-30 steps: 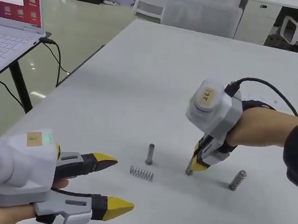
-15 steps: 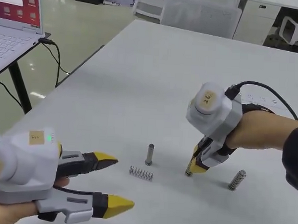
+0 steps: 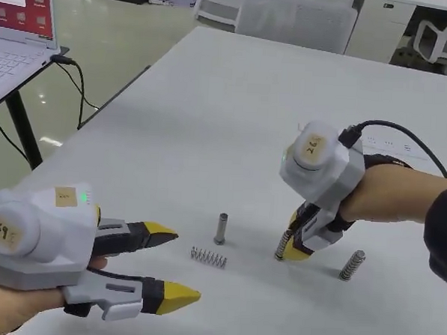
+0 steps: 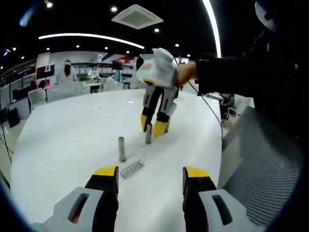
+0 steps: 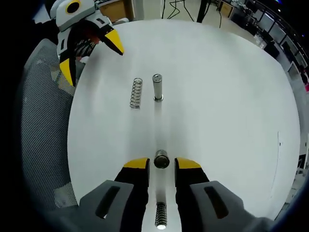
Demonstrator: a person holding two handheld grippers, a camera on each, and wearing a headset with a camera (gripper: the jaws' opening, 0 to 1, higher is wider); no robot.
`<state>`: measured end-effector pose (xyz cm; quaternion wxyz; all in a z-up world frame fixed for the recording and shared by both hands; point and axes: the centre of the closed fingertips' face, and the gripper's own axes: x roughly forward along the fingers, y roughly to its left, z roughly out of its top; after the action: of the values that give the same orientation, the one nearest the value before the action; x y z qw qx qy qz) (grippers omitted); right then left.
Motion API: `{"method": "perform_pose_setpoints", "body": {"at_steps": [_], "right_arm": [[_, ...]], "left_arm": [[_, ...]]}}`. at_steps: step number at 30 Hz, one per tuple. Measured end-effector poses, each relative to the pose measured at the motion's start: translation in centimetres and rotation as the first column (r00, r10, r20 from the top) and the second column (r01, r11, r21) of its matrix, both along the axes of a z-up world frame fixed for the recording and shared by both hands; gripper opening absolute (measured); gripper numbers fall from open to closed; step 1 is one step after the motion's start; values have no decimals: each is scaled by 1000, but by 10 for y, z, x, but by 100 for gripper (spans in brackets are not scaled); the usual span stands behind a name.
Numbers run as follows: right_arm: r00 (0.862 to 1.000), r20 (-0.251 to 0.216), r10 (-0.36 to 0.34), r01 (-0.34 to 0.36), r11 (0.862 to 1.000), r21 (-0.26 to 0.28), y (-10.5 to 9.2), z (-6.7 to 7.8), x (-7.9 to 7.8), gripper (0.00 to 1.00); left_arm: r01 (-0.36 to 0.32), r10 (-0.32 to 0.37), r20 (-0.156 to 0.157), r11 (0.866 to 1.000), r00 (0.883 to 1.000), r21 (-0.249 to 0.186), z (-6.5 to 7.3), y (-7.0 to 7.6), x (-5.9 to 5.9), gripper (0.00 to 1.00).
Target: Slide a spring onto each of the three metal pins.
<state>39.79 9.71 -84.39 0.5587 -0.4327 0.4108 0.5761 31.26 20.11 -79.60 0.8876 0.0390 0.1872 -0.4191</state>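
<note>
Three metal pins stand on the white table. The bare pin has a loose spring lying beside it. The middle pin wears a spring. My right gripper points down over it, its jaws a little apart on either side, with gaps showing. A third pin also carries a spring. My left gripper hovers open and empty, near the loose spring.
A laptop sits on a side stand at the far left, its cable hanging by the table's left edge. Chairs stand beyond the far edge. The right gripper's black cable loops over the table.
The head camera has shifted slightly. My right gripper stays over the middle pin with almost no movement. The left gripper has drifted a little but remains open.
</note>
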Motion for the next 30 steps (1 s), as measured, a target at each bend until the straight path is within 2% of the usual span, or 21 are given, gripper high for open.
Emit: {"method": "perform_pose_setpoints", "body": {"at_steps": [12,20,30], "right_arm": [[1000,23,-13,13,1000,23,-2,4,-1,27],[999,32,-35,33,998,62,-3,11,-3,30],[997,32,-65,61,991,117,-4,22,-9,31]], "left_arm": [[34,-33,-20,998,999,52,-16,0,17,42],[65,-62,-37,994,997,86,-27,-3,28,38],[97,-92,-57,989,994,110,-37,-7,36,35]]}}
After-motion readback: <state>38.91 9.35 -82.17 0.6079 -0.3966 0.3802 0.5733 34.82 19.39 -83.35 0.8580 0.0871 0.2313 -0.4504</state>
